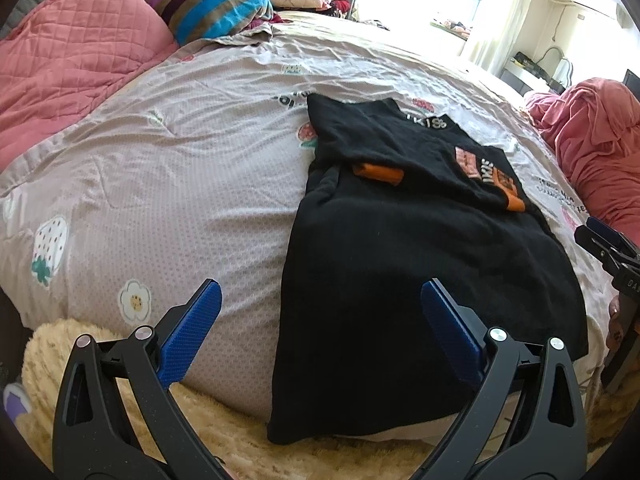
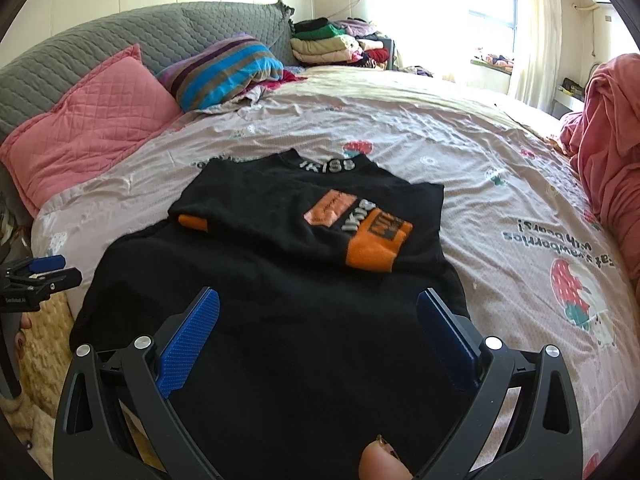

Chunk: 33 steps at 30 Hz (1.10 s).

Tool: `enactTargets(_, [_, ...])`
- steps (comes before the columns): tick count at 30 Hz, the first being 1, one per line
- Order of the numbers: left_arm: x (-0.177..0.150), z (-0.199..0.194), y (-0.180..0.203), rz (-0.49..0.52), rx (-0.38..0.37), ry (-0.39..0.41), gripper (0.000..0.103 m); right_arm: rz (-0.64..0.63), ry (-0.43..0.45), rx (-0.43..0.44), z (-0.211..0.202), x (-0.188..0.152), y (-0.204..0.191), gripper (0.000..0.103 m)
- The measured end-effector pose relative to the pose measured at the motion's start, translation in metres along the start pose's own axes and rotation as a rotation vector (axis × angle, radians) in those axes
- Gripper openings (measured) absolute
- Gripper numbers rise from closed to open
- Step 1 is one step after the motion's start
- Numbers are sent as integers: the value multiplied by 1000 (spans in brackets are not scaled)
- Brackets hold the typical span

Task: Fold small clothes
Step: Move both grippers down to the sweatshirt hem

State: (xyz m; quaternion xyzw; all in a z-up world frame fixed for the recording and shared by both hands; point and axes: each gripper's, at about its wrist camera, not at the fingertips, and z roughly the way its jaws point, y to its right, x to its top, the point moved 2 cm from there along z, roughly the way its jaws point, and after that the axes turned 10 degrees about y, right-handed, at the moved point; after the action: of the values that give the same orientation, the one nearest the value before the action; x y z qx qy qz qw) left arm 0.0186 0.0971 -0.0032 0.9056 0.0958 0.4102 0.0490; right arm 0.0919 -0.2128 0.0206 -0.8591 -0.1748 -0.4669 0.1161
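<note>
A small black sweater (image 2: 280, 304) lies flat on a bed, near the edge closest to the cameras, its hem hanging slightly over that edge and its lettered collar (image 2: 329, 165) pointing away toward the pillows. Both sleeves, each ending in an orange cuff (image 2: 372, 254), are already turned in across the chest, so the garment forms a narrow rectangle, likely ready for a fold that brings hem toward collar. The right gripper (image 2: 318, 312) hovers over the lower half of the sweater with its blue-padded jaws spread wide and holding nothing. The left gripper (image 1: 320, 308) hangs above the sweater's left edge, jaws also spread wide and empty, one pad over the cloth and one over the bedding. Both appear placed to take the hem corners, though neither touches fabric yet. The sweater rests on a pale pink duvet (image 2: 500, 184) printed with strawberries and flowers. Farther off sit a pink quilted pillow (image 2: 92, 120), a striped pillow (image 2: 224, 68), and a stack of folded clothes (image 2: 324, 42) by the grey headboard (image 2: 132, 36). A fuzzy cream blanket (image 1: 120, 360) lies at the near edge.
</note>
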Motion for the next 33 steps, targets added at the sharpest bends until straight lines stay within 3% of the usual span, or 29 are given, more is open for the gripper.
enactTargets(11, [-24,-6,-13,-49,-46,-19,93,10,-73,-33,-5,-29,19,98])
enactTargets(13, [-27,-6,-14,-56,-61,-28,87,7,-82,-35,-6,-33,21,98])
enactTargets(15, [-31,-6,-13,-60,-90,-38,68,6,-86,-42,-8,-35,25,98])
enactTargets(18, [-37,-7,-9,-49,-116,-50,56,20,-88,-48,-11,-37,32,98])
enactTargets(27, [-47,3,-11,-63,-103,-103,55,44,-118,-49,-25,-52,52,98])
enactTargets(33, [-55,15,-17,-93,-89,-145,59,88,-197,44,-37,-72,69,98])
